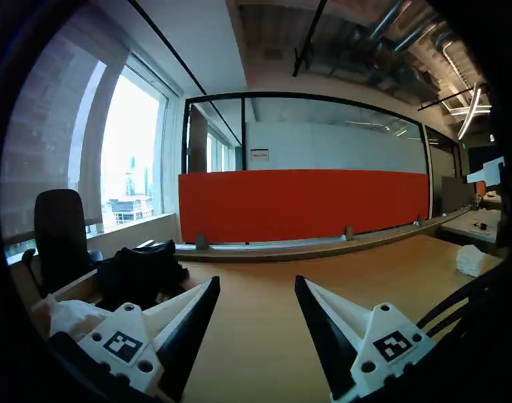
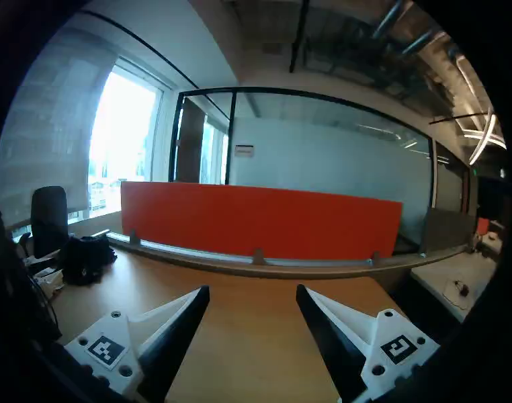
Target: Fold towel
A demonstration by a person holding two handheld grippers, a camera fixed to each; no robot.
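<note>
Both claws, our left claw (image 1: 256, 281) and right claw (image 2: 252, 289), gape empty over the tabletop (image 1: 377, 262), and we judge the white towel (image 1: 470, 259), lying well apart at the right of the left gripper view, light, soft and floppy, best pinched by its corners.

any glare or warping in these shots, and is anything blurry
Left gripper view: the window is mostly blown out white, and the orange partition bows from fisheye. Right gripper view: the same window glare at left, the desk back edge curves, and the right gripper looks sharp.
</note>
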